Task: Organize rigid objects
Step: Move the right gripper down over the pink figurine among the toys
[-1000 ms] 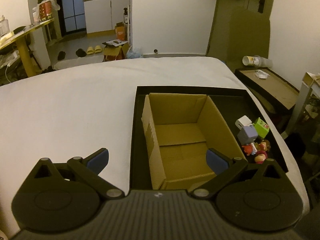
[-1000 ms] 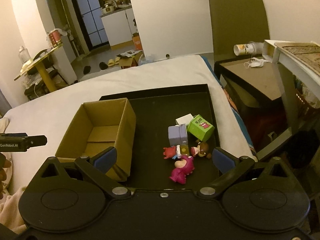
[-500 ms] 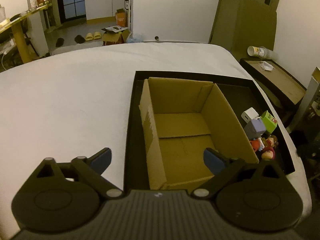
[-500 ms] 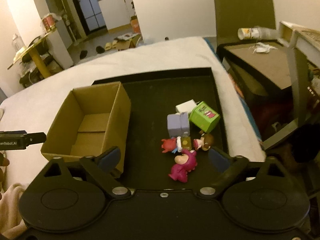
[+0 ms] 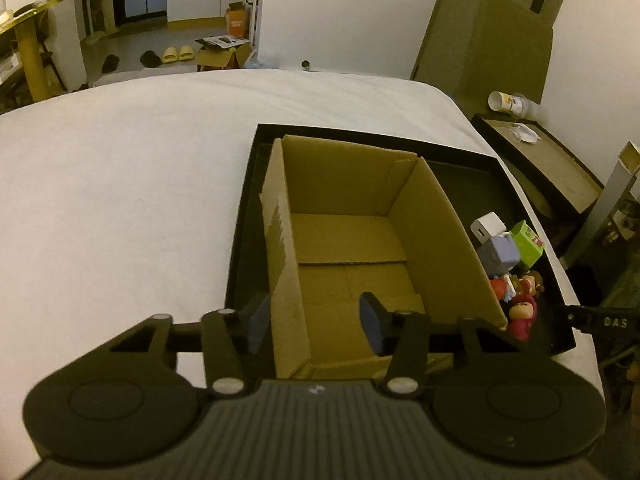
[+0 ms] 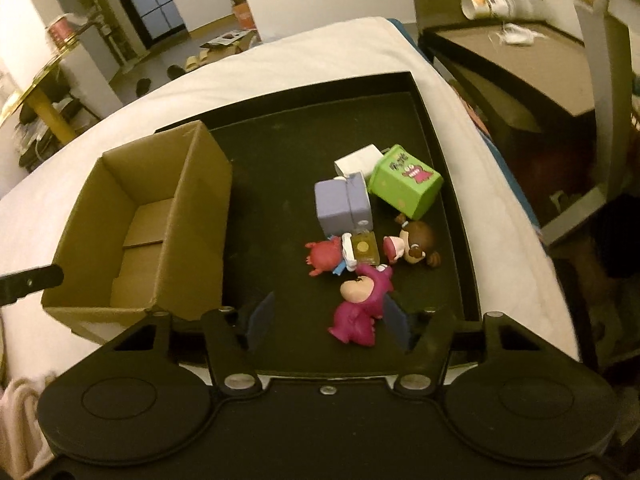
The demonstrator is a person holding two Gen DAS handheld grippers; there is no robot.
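On the black tray (image 6: 436, 128), low in the right wrist frame, the magenta figure (image 6: 360, 308) lies between the jaws of the right gripper (image 6: 326, 320), its long axis running from the lower edge up toward the other toys. These jaws have just been closing; the right pad sits at its flank, the left pad apart, so nothing is gripped yet. The left gripper (image 5: 314, 322), also just narrowing, straddles the cardboard box's (image 5: 348, 236) left wall without pinching it.

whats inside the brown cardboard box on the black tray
The brown cardboard box shows only bare bottom flaps, no toys. The left gripper covers its near inside corner, so that part cannot be seen.
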